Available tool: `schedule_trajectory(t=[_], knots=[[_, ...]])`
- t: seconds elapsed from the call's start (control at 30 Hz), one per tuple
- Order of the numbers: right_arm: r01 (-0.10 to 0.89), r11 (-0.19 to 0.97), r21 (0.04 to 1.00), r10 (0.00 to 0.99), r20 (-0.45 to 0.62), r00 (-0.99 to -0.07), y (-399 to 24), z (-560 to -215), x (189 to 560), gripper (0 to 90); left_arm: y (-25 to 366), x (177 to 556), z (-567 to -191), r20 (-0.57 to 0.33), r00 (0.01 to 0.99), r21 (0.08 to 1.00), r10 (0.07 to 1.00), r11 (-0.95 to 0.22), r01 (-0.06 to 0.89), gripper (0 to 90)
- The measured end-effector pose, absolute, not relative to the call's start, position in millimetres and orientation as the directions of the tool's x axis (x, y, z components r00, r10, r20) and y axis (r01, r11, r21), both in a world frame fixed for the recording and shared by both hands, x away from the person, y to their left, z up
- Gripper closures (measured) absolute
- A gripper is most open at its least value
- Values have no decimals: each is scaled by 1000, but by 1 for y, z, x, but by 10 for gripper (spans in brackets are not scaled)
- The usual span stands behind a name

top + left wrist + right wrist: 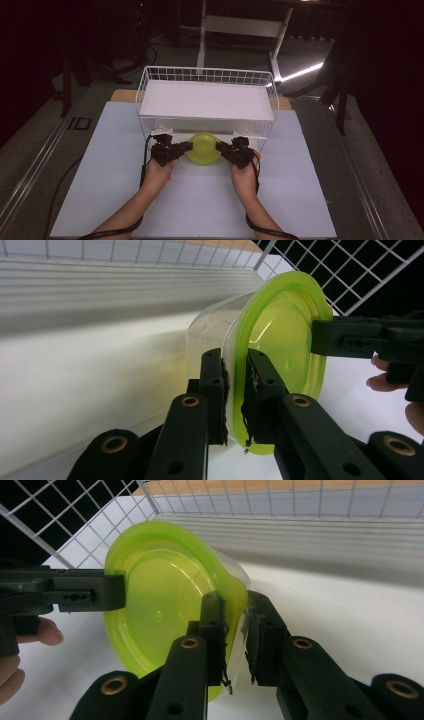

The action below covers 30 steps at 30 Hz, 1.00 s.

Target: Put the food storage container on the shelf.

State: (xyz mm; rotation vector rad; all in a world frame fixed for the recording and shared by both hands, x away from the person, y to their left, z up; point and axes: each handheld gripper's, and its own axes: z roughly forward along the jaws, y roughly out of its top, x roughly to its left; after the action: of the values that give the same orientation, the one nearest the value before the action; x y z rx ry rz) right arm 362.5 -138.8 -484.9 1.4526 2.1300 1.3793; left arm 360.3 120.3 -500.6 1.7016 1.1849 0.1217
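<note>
Container (203, 148): clear plastic tub with a lime-green lid (280, 340), lid seated on the tub. Round-cornered, translucent, nothing visible inside. It sits at the front edge of the wire basket (150, 80), on the white mat, just below the white shelf. From the high view the lid faces up. Held at 2 opposite rim points: left gripper (235, 390) clamps the lid rim on 1 side, right gripper (235, 630) clamps the rim on the other. Whether the base touches the mat is unclear.
</note>
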Motion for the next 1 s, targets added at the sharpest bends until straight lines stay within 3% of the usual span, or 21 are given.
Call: schedule_trajectory(t=[0.2,0.43,0.53,0.63,0.8,1.0], knots=[[604,46,795,817,318,-481,-140,-490,367,787,123,366,-506,-465,514,769,721,41,638,808],[590,36,807,833,301,-463,-138,-489,372,756,120,370,-505,-447,495,785,745,61,617,783],[571,42,820,851,270,-450,-136,-490,374,688,118,374,-503,-413,495,799,764,43,600,770],[566,33,824,859,266,-438,-136,-491,374,639,122,379,-506,-436,477,788,763,68,612,723],[554,29,832,864,258,-433,-135,-489,374,596,123,377,-506,-384,469,823,795,65,564,629],[542,3,840,863,272,-426,-139,-486,374,558,129,371,-505,-418,465,827,780,116,550,550]])
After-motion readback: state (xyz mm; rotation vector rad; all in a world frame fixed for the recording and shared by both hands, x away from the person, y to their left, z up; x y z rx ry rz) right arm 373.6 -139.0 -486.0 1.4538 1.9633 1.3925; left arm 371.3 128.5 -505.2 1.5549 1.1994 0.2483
